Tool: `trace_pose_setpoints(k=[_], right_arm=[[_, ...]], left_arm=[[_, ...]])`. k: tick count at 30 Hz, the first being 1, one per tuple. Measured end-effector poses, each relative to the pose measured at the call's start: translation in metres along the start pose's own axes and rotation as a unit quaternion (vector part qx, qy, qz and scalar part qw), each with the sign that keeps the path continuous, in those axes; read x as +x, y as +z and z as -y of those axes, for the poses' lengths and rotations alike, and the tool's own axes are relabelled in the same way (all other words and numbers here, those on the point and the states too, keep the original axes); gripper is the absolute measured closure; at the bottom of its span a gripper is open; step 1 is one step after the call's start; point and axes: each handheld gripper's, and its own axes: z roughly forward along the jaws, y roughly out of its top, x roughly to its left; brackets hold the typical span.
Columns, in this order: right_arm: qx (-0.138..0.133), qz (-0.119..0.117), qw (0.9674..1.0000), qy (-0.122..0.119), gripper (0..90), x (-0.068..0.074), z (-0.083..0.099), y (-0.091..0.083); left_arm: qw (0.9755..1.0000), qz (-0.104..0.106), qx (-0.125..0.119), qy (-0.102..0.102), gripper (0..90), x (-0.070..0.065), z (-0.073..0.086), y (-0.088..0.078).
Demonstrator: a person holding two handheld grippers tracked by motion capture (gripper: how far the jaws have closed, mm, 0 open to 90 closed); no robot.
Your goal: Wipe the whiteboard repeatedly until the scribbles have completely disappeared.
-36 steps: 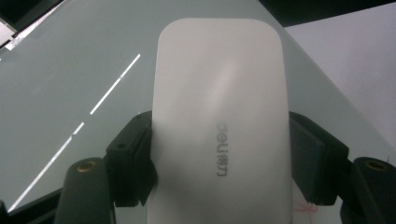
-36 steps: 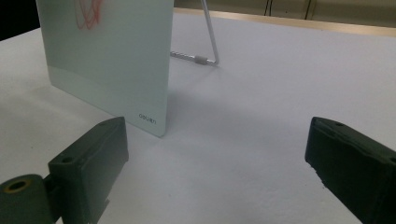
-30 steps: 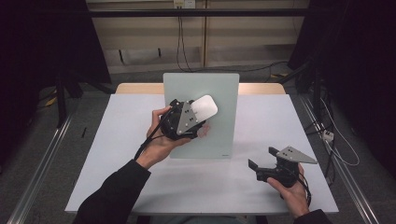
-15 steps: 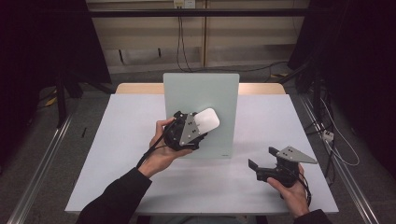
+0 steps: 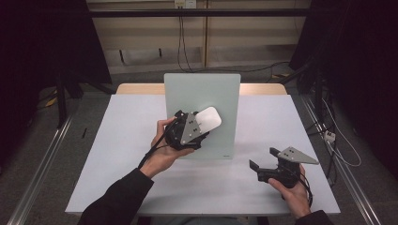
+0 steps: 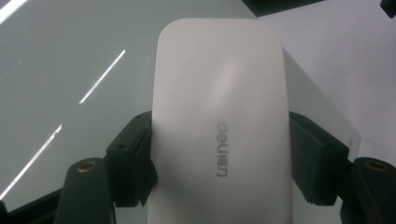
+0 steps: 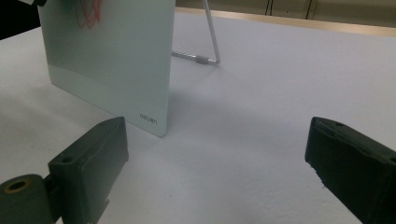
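The white eraser [image 6: 219,121] is sitting clamped between the black pads of the left gripper [image 5: 199,132], its flat underside lying against the face of the glass writing board [image 5: 202,89]. It is looking like a smooth, rounded-corner white block with a slightly domed glossy back and a grey "deli" mark printed along one side. It is probably light and stiff, a hard plastic shell, and that glossy shell is likely to be slippery, so the best hold is the one being used now: across the two long edges, near the rear half, where the pads are getting parallel sides to press on. The jaws are pinching it firmly from both sides.

The board itself is standing tilted on the white table [image 5: 117,168], leaning back on a thin wire stand [image 7: 211,42] seen in the right gripper view. Being pale greenish glass, it is likely to be fragile and free to slide or tip, so pressure through the eraser should stay gentle. Red marker scribbles [image 7: 88,11] are showing near its upper part.

The right gripper [image 5: 264,160] is resting low over the table near the board's lower corner, jaws spread wide with nothing between them.
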Motion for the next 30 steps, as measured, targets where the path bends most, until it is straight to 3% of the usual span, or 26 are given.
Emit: trace_pose_setpoints(k=[6,10,22,30], right_arm=[[-0.002,0.000,1.0000,0.002,5.9,0.000,0.000,0.000],[-0.002,-0.001,1.0000,0.002,5.9,0.000,0.000,0.000],[0.000,-0.001,1.0000,0.000,5.9,0.000,0.000,0.000],[0.000,-0.001,1.0000,0.000,5.9,0.000,0.000,0.000]], left_arm=[[0.9997,-0.011,-0.017,-0.012,31.1,0.016,-0.016,0.000],[0.9997,-0.018,-0.015,0.000,31.1,0.016,-0.022,0.002],[0.9991,0.023,0.010,0.033,31.1,-0.013,-0.012,0.015],[0.9979,0.046,0.026,0.038,31.1,-0.028,0.000,0.019]])
